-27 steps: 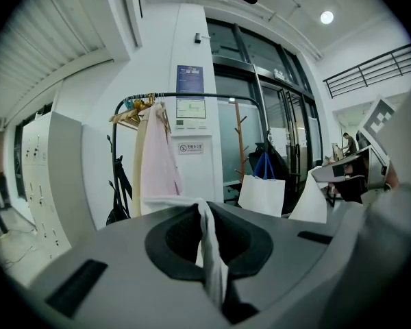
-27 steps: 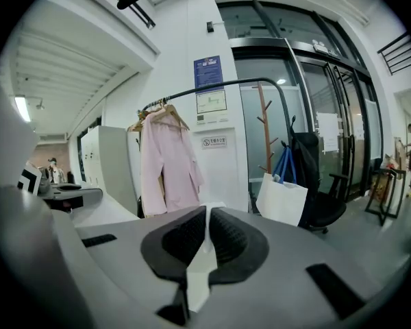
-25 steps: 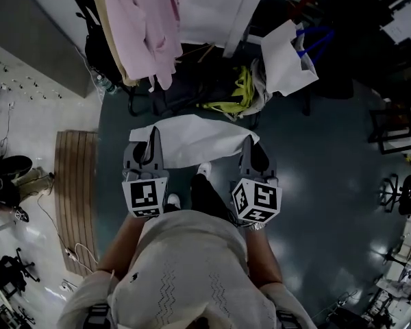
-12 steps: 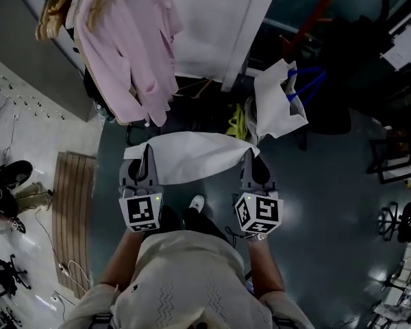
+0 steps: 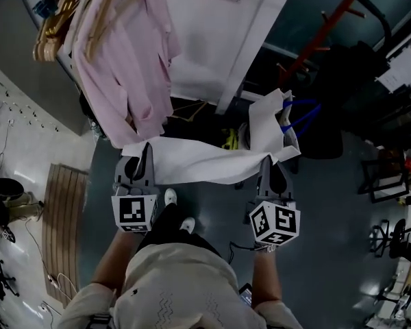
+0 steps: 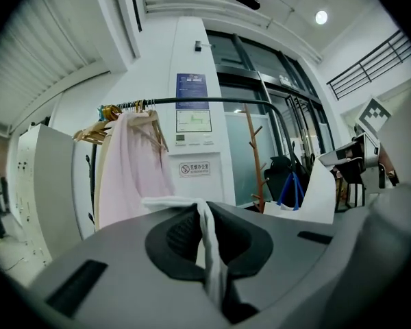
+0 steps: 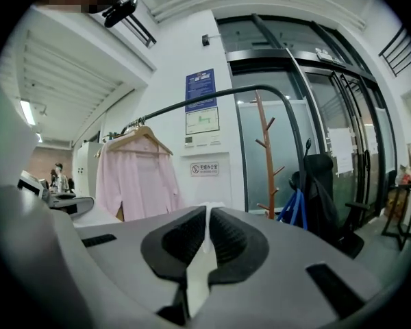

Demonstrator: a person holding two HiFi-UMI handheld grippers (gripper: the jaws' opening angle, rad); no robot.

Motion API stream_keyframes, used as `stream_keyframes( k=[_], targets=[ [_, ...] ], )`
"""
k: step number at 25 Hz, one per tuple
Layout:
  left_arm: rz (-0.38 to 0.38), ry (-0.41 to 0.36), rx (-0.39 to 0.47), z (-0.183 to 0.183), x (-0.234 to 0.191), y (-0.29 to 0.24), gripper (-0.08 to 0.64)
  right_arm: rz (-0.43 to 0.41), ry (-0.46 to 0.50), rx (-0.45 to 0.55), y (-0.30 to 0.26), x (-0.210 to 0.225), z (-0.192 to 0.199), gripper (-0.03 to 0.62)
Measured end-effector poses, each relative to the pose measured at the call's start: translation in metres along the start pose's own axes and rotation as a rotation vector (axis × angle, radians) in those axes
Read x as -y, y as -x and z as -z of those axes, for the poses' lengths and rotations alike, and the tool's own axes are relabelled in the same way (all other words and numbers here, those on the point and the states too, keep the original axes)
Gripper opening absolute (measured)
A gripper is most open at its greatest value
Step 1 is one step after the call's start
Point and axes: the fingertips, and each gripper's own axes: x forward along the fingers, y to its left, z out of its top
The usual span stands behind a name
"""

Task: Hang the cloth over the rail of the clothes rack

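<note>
- The left gripper [image 5: 144,155] is clenched on the left corner of the white cloth [image 5: 198,160].
- The right gripper [image 5: 269,164] is clenched on its right corner.
- The cloth hangs stretched between them, above the floor [image 5: 329,204], in front of the person [image 5: 181,286].
- The rack's black rail [image 6: 192,101] stands farther off, with a pink shirt [image 5: 123,67] hanging toward its left end.

pink shirt [image 5: 123,74] fills rail's [image 6: 233,101] left end; right stretch free.
</note>
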Motion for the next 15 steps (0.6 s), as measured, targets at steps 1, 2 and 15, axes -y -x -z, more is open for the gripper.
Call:
stream_keyframes(
  k=[1, 2, 15],
  targets=[
    [0.011, 0.001, 0.009, -0.006, -0.002, -0.013, 0.014, -0.001, 0.001, -0.001, -0.01, 0.0, -0.008, 0.023],
    [0.022, 0.001, 0.019, -0.013, -0.003, -0.026, 0.014, 0.0, 0.011, 0.001, -0.02, 0.0, -0.016, 0.023],
    [0.143, 0.015, 0.334, -0.161, -0.077, -0.138, 0.014, -0.003, 0.072, 0.229, -0.107, -0.015, -0.172, 0.023]
  ],
)
